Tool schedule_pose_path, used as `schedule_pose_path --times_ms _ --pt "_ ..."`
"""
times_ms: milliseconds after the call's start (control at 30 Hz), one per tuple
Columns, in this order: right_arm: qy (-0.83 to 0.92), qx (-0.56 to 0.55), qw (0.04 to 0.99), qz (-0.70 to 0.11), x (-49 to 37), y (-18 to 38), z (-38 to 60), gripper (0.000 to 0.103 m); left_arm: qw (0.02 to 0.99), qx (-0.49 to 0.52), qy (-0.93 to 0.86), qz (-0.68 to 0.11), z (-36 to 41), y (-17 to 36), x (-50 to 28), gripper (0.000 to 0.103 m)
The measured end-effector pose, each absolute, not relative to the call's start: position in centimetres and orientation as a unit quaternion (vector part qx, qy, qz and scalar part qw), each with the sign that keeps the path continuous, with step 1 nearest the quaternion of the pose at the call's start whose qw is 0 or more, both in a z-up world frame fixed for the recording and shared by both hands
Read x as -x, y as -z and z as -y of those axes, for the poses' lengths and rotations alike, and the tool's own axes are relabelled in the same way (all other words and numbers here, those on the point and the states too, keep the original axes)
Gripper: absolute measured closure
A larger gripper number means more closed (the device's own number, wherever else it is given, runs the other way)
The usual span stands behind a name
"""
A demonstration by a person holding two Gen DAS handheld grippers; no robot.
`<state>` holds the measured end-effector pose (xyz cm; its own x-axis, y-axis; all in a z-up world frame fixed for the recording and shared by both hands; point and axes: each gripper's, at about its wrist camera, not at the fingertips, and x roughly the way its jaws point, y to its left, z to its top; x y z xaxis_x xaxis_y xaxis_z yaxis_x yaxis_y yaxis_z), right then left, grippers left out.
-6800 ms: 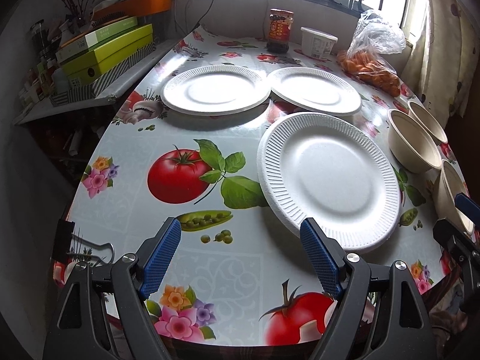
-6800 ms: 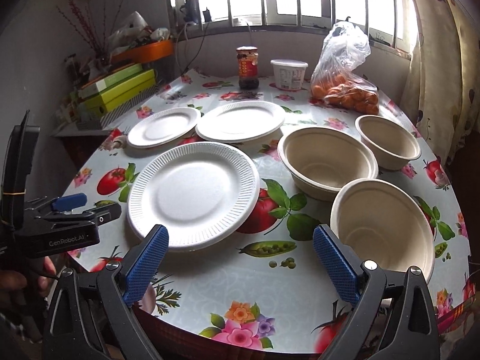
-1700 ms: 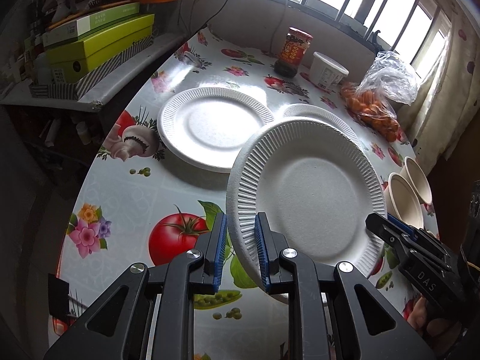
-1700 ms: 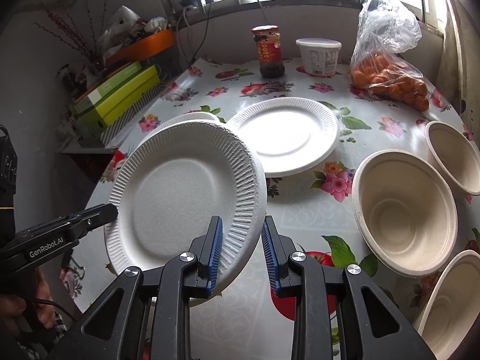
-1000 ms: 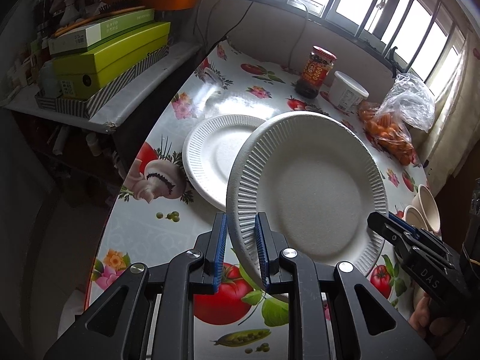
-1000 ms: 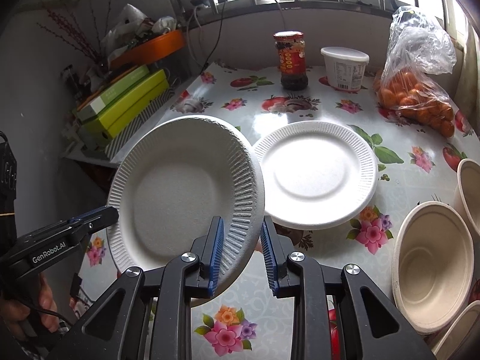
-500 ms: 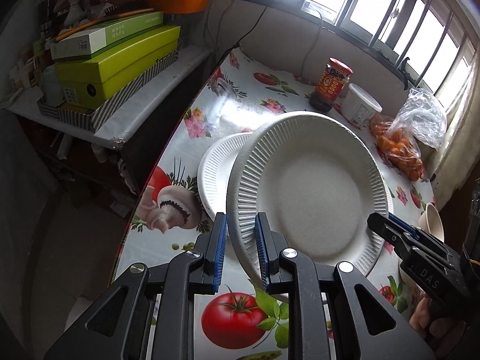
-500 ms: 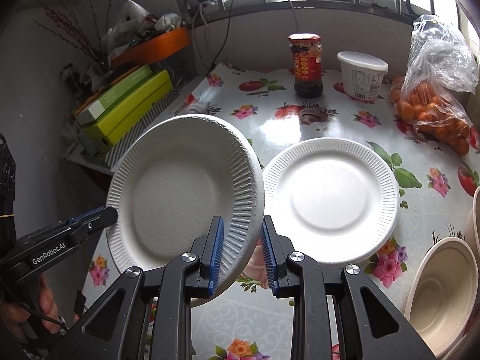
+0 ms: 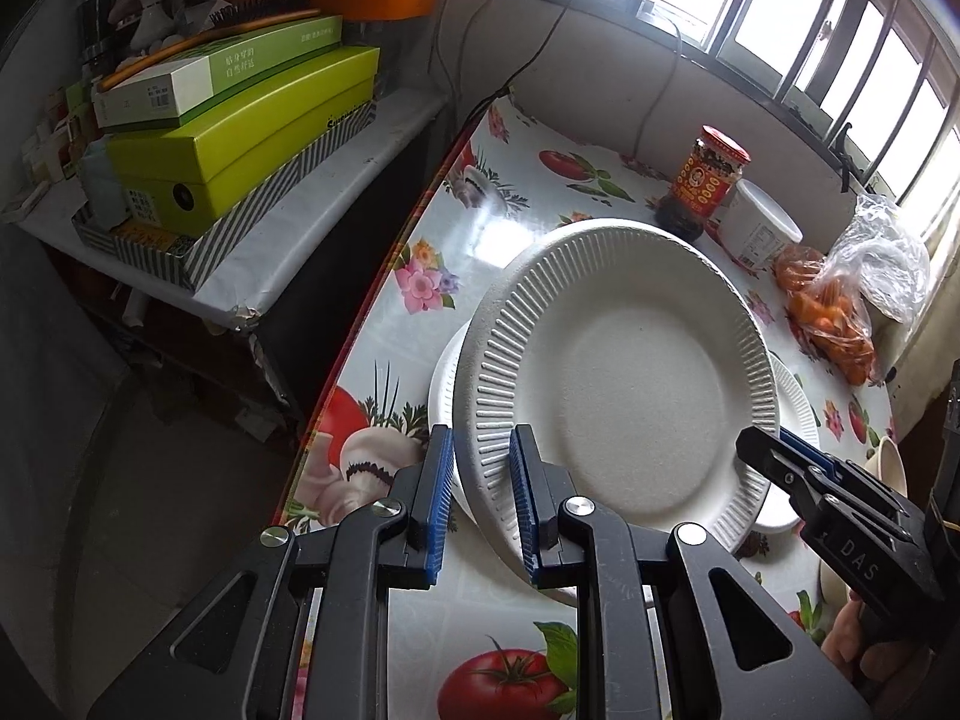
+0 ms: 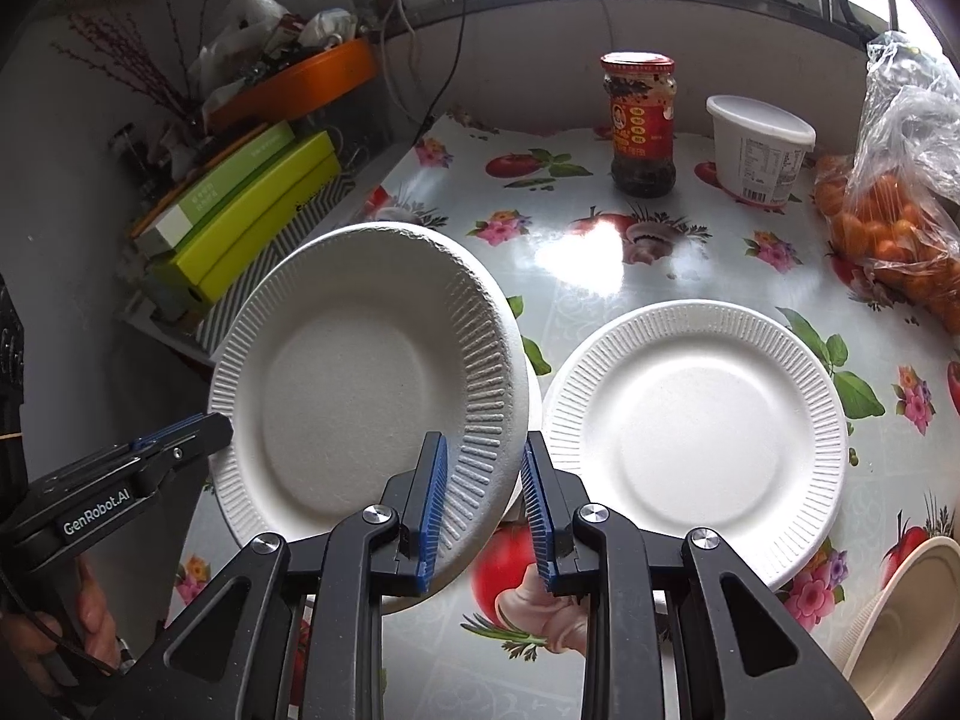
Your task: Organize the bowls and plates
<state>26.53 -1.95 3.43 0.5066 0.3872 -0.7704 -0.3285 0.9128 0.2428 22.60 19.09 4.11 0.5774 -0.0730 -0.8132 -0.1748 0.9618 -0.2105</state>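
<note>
Both grippers hold one white ribbed paper plate [image 9: 624, 396] above the table. My left gripper [image 9: 480, 498] is shut on its near left rim. My right gripper [image 10: 485, 507] is shut on its right rim; the plate also shows in the right wrist view [image 10: 366, 378]. The held plate hovers, tilted, over a second white plate [image 9: 441, 372] lying near the table's left edge, mostly hidden beneath it. A third white plate [image 10: 696, 438] lies flat to the right. The rim of a beige bowl [image 10: 900, 618] shows at the lower right.
A sauce jar [image 10: 639, 126], a white tub [image 10: 759, 147] and a bag of oranges [image 10: 900, 228] stand at the back of the table. Green boxes [image 9: 240, 138] sit on a side shelf left of the table edge [image 9: 360, 348].
The held plate has moved left and towards the back, from beside the leftmost plate to above it. Both grippers stay shut on it.
</note>
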Motion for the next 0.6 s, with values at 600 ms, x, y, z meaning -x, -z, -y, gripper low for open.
schedule_pose_path --times_ms 600 --pt "-0.201 -0.018 0.850 -0.487 -30.3 0.4 0.5 0.078 0.859 0.125 -0.051 -0.494 -19.4 -0.7 -25.7 0.083"
